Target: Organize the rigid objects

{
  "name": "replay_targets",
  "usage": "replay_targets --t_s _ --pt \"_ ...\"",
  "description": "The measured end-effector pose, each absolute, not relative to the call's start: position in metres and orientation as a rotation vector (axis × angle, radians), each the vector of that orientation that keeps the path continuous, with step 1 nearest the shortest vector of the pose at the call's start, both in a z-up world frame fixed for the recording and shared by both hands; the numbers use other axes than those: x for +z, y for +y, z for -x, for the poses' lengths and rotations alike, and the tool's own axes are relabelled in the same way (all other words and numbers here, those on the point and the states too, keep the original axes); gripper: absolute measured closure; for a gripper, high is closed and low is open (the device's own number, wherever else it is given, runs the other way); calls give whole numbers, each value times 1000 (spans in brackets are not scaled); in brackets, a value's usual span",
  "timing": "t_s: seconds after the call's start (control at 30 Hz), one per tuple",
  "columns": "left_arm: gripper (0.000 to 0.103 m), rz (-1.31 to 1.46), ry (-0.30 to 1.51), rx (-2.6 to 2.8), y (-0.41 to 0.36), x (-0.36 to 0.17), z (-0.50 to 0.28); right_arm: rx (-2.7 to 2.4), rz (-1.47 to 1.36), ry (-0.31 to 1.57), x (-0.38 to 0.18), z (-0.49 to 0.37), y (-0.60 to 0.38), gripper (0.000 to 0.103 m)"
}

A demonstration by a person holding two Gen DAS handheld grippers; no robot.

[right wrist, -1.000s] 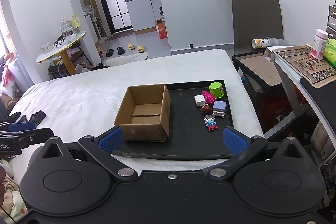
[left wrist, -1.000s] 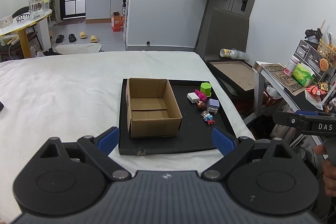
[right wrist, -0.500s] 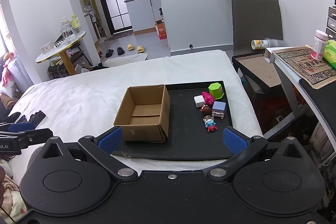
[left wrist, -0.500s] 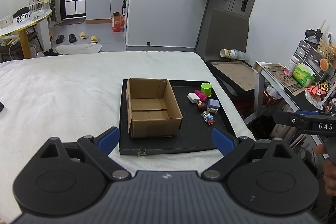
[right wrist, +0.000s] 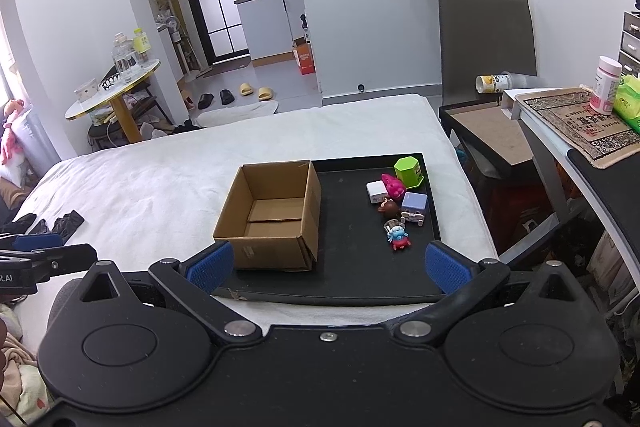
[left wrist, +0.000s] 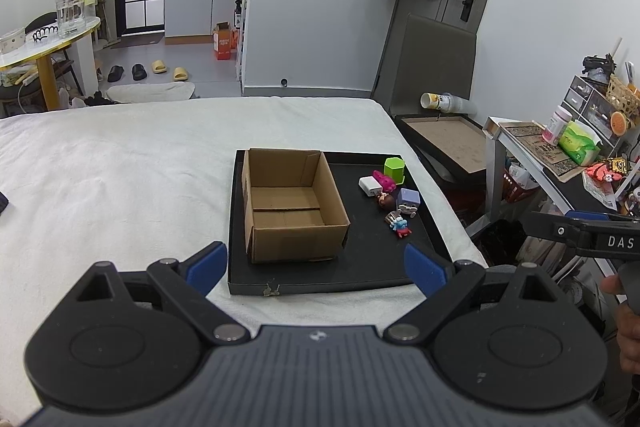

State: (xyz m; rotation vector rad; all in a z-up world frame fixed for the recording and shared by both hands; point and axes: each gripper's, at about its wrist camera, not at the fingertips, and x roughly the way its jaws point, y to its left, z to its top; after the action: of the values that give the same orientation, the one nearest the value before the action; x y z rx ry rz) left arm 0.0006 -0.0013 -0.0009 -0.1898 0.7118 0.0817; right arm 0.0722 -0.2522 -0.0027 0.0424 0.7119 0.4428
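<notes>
Toys and small rigid pieces sit clustered on the right half of a black tray (left wrist: pixel 362 269) that lies on a white-covered bed (left wrist: pixel 120 179). On the tray's left half stands an open cardboard box (left wrist: pixel 294 205), upright, flaps up, with nothing visible inside. Farthest back in the cluster is a green hexagonal container (left wrist: pixel 394 170); just in front of it a pink toy (left wrist: pixel 383 179) touches a white charger block (left wrist: pixel 370 185). Nearer come a brown round figure (left wrist: pixel 385 201) and a lavender cube (left wrist: pixel 408 200) just beside each other, and nearest the tray's front a small blue and red figurine (left wrist: pixel 399 224).

Left gripper (left wrist: pixel 316 265) hangs over the bed at the tray's near edge, its blue pads (left wrist: pixel 208 263) spread wide with nothing between them. Right gripper (right wrist: pixel 326 263) is likewise released, its blue pads (right wrist: pixel 444 267) far apart and clear of every object; from its camera the box corner falls between the fingers. At the right edge of the left view, a person's hand (left wrist: pixel 626 311) grips the other tool's handle
</notes>
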Motion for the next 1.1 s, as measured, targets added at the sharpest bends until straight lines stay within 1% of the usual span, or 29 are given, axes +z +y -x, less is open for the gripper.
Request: replay_targets --t_s 0.43,0.73,1.1 --pt "8 191 721 78 2 -4 -3 437 -44 714 -3 -74 -252 0" --pt "8 181 738 85 3 -13 -21 429 -34 724 -8 -83 -249 0" --pt "8 248 775 137 23 -32 -52 399 -33 779 -29 -112 -246 0"
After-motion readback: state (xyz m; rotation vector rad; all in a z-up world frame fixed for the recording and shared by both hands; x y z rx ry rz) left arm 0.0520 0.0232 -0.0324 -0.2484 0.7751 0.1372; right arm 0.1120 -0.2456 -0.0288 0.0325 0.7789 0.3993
